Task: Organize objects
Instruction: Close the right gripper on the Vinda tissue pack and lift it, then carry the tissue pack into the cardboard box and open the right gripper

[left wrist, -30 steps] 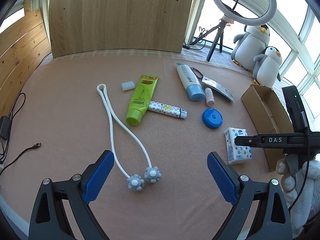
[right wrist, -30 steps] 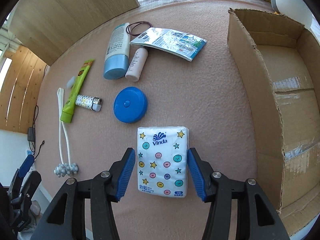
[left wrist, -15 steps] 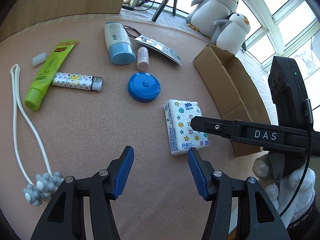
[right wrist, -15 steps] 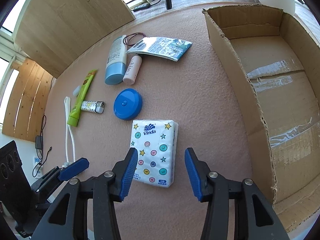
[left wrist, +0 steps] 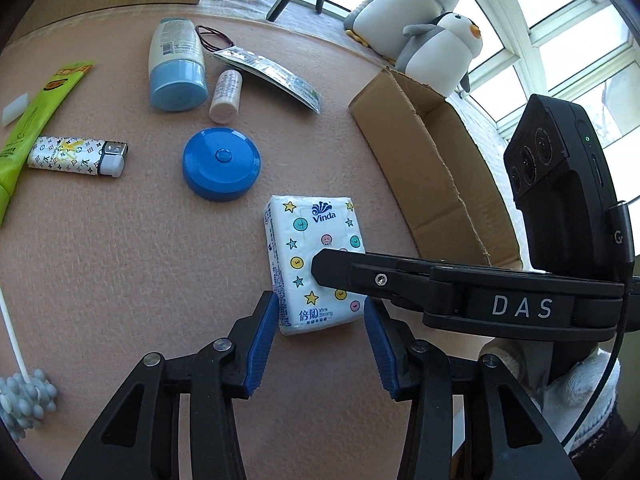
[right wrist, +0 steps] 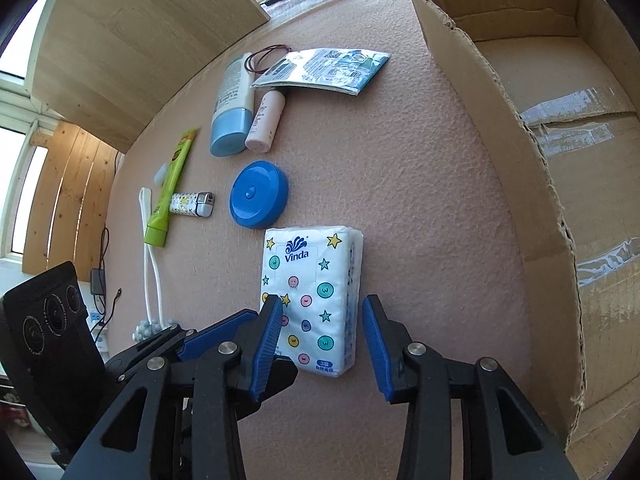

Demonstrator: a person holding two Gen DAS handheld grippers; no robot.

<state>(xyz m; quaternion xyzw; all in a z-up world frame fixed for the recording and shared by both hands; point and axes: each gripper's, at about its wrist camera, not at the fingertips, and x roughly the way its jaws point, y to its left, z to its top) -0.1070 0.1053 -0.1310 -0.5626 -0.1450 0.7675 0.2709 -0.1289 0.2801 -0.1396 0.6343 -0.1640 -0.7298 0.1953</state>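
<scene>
A white Vinda tissue pack point(left wrist: 310, 256) point(right wrist: 310, 292) lies flat on the pink felt table. My left gripper point(left wrist: 320, 320) is open, its blue pads on either side of the pack's near end. My right gripper point(right wrist: 320, 320) is open too, straddling the pack's near end from the other side; its black finger point(left wrist: 400, 280) crosses over the pack in the left wrist view. An open cardboard box point(left wrist: 432, 168) point(right wrist: 560, 160) stands to the right of the pack.
Beyond the pack lie a blue round case point(left wrist: 221, 164), a patterned lighter point(left wrist: 76, 156), a green tube point(left wrist: 28, 120), a blue-capped bottle point(left wrist: 176, 68), a small pink bottle point(left wrist: 226, 96), a foil sachet point(left wrist: 272, 76) and a white massager point(right wrist: 150, 264). Two plush penguins point(left wrist: 420, 20) sit behind the box.
My left gripper has swung right from the massager to the tissue pack and narrowed around it. My right gripper has closed in slightly on the same pack.
</scene>
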